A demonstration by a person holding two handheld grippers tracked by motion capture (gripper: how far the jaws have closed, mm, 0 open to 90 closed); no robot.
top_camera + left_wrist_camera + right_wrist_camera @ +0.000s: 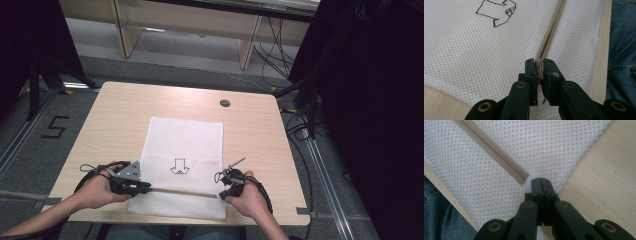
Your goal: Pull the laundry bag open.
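— Where was the bag (182,150)?
— Flat on the table (110,120), reaching its near edge, with the zip (177,192) running along that edge.

— What did the left gripper (146,188) have?
— Its jaws were nearly closed, pinching the zip's left end; in the left gripper view the pads (535,71) pressed on the pull (539,65).

— And the right gripper (221,196)?
— Fully closed at the bag's near right corner, beside the zip's other end (522,178), pinching the mesh edge (529,182).
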